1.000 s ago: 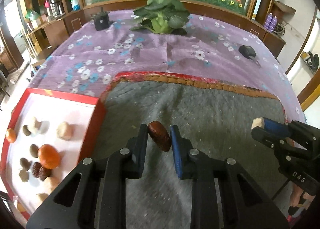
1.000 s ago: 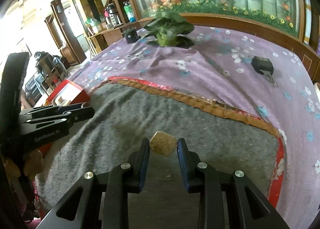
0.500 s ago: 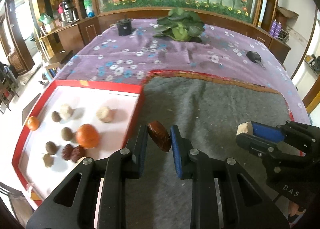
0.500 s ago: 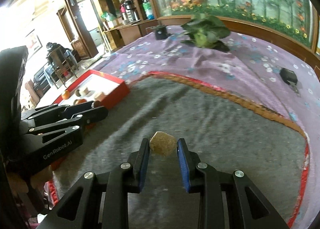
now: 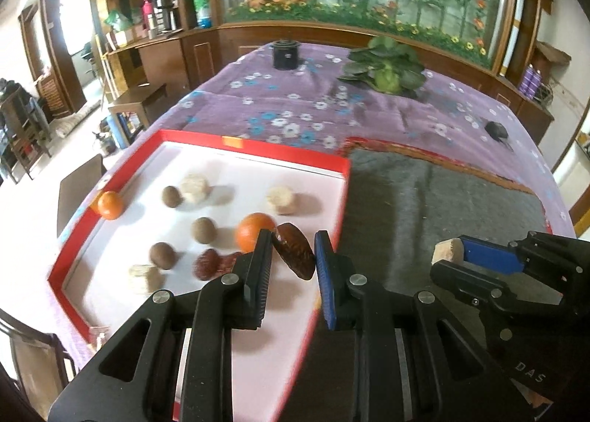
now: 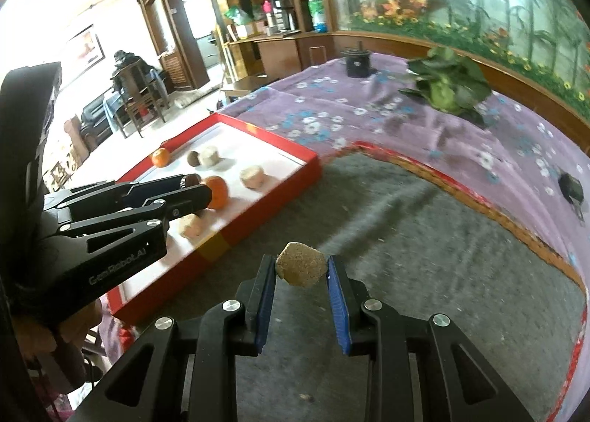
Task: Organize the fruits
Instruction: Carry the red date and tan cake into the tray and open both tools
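My left gripper (image 5: 293, 250) is shut on a dark red-brown date (image 5: 294, 254) and holds it above the right part of the red-rimmed white tray (image 5: 254, 149). The tray holds several fruits: oranges (image 5: 254, 236), brown round fruits (image 5: 203, 229), pale lumps (image 5: 281, 199) and red dates (image 5: 206, 264). My right gripper (image 6: 301, 271) is shut on a tan, rough lump of fruit (image 6: 300, 269) above the grey mat (image 6: 424, 256), right of the tray (image 6: 265, 201). It also shows in the left wrist view (image 5: 448, 252).
A purple floral cloth (image 5: 313, 112) covers the table. A leafy green cabbage (image 5: 387, 70), a black pot (image 5: 284, 53) and a small black device (image 5: 496, 129) sit at the far side. Wooden cabinets and chairs stand to the left.
Both grippers have swung left toward the tray, each keeping its fruit. The left gripper is now over the tray instead of the grey mat.
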